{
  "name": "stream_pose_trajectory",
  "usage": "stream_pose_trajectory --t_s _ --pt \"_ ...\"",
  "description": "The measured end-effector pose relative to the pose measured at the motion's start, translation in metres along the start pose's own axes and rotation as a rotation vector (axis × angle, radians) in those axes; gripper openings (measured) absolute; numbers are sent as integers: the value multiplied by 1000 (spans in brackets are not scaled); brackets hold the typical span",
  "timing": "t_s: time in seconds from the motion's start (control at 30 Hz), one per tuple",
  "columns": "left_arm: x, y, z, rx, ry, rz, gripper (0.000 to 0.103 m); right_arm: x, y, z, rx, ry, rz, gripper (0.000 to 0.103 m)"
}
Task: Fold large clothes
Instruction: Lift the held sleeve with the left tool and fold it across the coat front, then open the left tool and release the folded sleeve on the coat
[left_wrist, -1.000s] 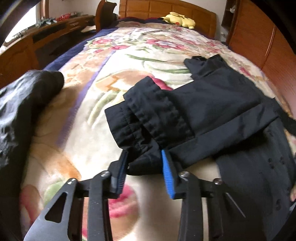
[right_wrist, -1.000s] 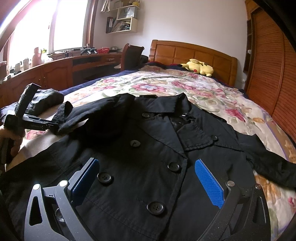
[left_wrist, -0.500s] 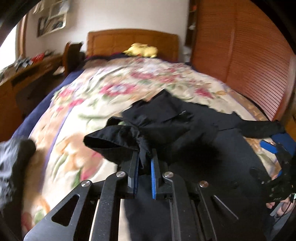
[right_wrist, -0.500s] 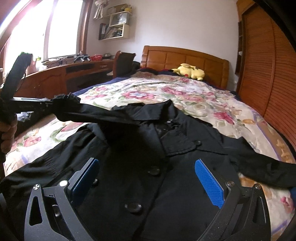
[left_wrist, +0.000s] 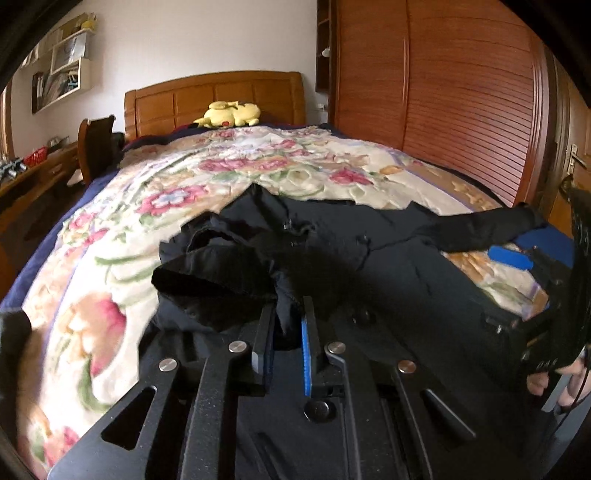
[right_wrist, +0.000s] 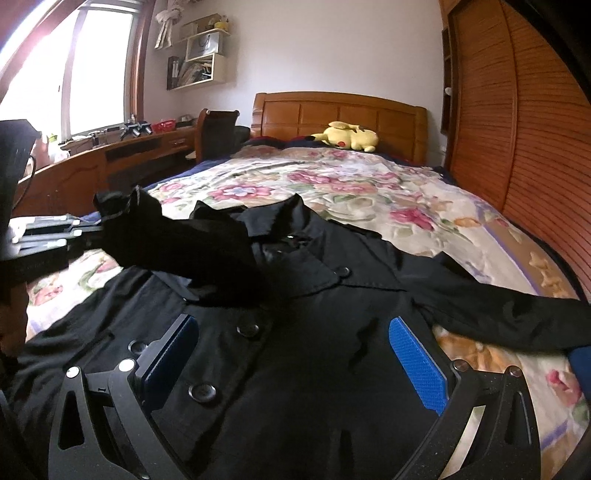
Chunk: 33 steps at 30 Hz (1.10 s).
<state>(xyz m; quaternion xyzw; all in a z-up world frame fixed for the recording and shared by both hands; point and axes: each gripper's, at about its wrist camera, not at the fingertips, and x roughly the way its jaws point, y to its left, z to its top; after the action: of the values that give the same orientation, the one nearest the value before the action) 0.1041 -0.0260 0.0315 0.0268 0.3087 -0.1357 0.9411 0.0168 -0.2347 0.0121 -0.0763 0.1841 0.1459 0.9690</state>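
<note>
A black double-breasted coat (right_wrist: 314, 350) lies face up on the flowered bedspread (right_wrist: 351, 184), collar toward the headboard. My left gripper (left_wrist: 288, 314) is shut on the cuff of the coat's left sleeve (left_wrist: 221, 280) and holds it lifted over the coat's chest. In the right wrist view that sleeve (right_wrist: 177, 240) stretches from the left gripper (right_wrist: 94, 230) across the coat front. My right gripper (right_wrist: 291, 354) hovers open above the buttoned front with nothing between its fingers. The other sleeve (right_wrist: 517, 317) lies stretched out to the right on the bed.
A yellow plush toy (right_wrist: 347, 136) rests at the wooden headboard (right_wrist: 340, 114). A slatted wooden wardrobe (right_wrist: 517, 129) runs along the right of the bed. On the left stand a wooden desk (right_wrist: 110, 162) and a chair (right_wrist: 218, 133). A person's hand (left_wrist: 561, 380) holds the right gripper.
My left gripper closed on the sleeve cuff, then lifted it off the bedspread and carried it over the coat's front. The right gripper drifted slightly forward, still open.
</note>
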Motion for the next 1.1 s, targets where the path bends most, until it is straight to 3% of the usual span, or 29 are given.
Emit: stream_pose_trajectory --t_s 0.17,0.33,0.47,0.63,0.77,0.97,1.1 --pt "6 0 -19 -9 15 47 20 2 4 2 3 11 -3 103" --pt "-12 11 -36 -28 -30 69 41 5 14 6 -12 1 -11 103" --pt "-26 22 -43 -32 -46 59 46 7 17 10 1 -14 11 103" --pt "-45 38 -49 -58 -88 47 75 13 28 13 -1 -37 31 103" --pt "-60 56 -50 -86 -121 53 78 21 43 16 -31 -39 87 101" --pt "-69 81 -54 -111 -146 117 78 41 69 19 -92 -6 196 89" --pt "-71 97 -61 -131 -161 164 78 59 84 21 -139 16 239 87"
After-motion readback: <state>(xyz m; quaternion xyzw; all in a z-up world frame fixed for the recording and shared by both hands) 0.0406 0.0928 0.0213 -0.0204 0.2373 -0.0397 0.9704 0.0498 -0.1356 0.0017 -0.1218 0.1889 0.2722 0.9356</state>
